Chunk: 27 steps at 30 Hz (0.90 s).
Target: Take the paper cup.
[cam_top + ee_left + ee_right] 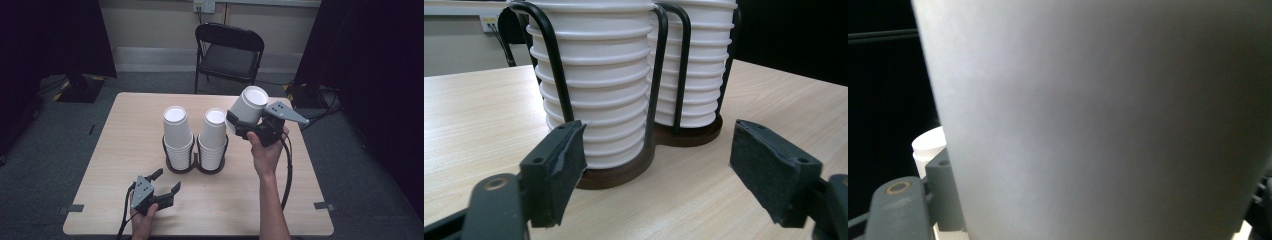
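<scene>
Two stacks of upturned white paper cups, the left stack (177,135) and the right stack (214,135), stand in a black wire double holder (195,167) at the table's middle. In the left gripper view the left stack (594,90) and the right stack (701,65) rise from the holder's brown base (624,172). My right gripper (243,126) is shut on a single white cup (248,106), tilted in the air right of the stacks. The cup's wall (1098,120) is close up in the right gripper view. My left gripper (167,180) stands open near the front edge, its jaws pointing at the holder with nothing between them.
The wooden table (300,200) has bare surface on both sides of the holder. A black folding chair (230,52) stands behind the far edge. Dark curtains hang at the left and right. Tape marks lie on the floor near the front corners.
</scene>
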Each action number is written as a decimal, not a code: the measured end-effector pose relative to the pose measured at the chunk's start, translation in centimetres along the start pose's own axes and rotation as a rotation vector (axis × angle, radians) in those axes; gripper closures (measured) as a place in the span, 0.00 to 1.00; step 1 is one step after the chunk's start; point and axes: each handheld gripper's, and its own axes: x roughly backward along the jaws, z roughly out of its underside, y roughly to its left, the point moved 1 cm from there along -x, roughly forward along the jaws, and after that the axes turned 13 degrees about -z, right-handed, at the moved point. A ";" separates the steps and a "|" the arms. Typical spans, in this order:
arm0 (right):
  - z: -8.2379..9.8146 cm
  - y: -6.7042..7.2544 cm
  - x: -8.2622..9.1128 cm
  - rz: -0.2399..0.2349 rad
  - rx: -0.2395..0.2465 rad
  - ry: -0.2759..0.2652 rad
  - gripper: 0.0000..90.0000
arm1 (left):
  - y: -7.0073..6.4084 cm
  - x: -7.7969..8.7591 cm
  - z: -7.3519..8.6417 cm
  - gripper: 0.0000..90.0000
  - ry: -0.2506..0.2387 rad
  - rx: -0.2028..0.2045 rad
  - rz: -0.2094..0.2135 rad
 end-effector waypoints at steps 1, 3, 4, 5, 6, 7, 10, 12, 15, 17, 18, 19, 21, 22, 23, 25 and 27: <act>0.2 -0.2 0.6 0.006 -0.014 -0.007 0.17 | 0.0 0.0 0.0 0.26 0.001 0.007 0.000; 0.4 -0.3 1.1 0.011 -0.025 -0.009 0.17 | 0.1 0.0 0.0 0.26 -0.002 0.012 0.005; 0.4 -0.3 1.1 0.011 -0.025 -0.009 0.17 | 0.1 0.0 0.0 0.26 -0.002 0.012 0.005; 0.5 -0.4 1.3 0.014 -0.028 -0.009 0.17 | 0.2 0.1 0.0 0.26 -0.004 0.019 0.000; 0.6 -0.4 1.5 0.013 -0.039 -0.006 0.17 | 0.2 0.1 0.0 0.26 -0.006 0.025 0.000; 0.8 -0.4 1.7 0.013 -0.051 0.003 0.17 | 0.3 0.1 0.1 0.26 -0.007 0.030 -0.004; 1.5 -0.5 2.3 0.017 -0.061 0.015 0.17 | 0.2 0.1 0.0 0.26 -0.004 0.021 -0.009; 1.7 -0.5 2.5 0.015 -0.066 0.012 0.17 | 0.1 0.1 0.0 0.26 0.000 0.012 -0.025; 2.6 -0.5 3.2 0.018 -0.091 0.016 0.17 | 0.3 0.1 0.0 0.26 0.000 0.020 -0.003; 2.8 -0.6 3.3 0.018 -0.097 0.019 0.17 | 0.4 0.1 0.0 0.26 0.002 0.024 0.000; 3.1 -0.6 3.5 0.019 -0.106 0.019 0.17 | 0.5 0.1 0.0 0.26 0.001 0.021 -0.004; 3.4 -0.6 3.7 0.019 -0.113 0.022 0.17 | 0.4 0.1 0.0 0.26 0.004 0.027 -0.004; 4.3 -0.5 4.0 0.018 -0.123 0.029 0.17 | 0.5 0.0 0.0 0.26 0.014 0.029 0.003; 4.3 -0.5 4.0 0.018 -0.123 0.029 0.17 | 0.5 0.0 0.0 0.26 0.014 0.029 0.003; 4.5 -0.4 4.1 0.018 -0.128 0.033 0.17 | 0.5 0.0 0.0 0.26 0.019 0.030 0.005; 5.6 -0.1 4.4 0.015 -0.144 0.039 0.17 | 0.5 0.0 0.0 0.25 0.026 0.037 0.028; 5.9 0.0 4.5 0.017 -0.144 0.046 0.17 | 0.5 0.0 0.0 0.25 0.017 0.039 0.054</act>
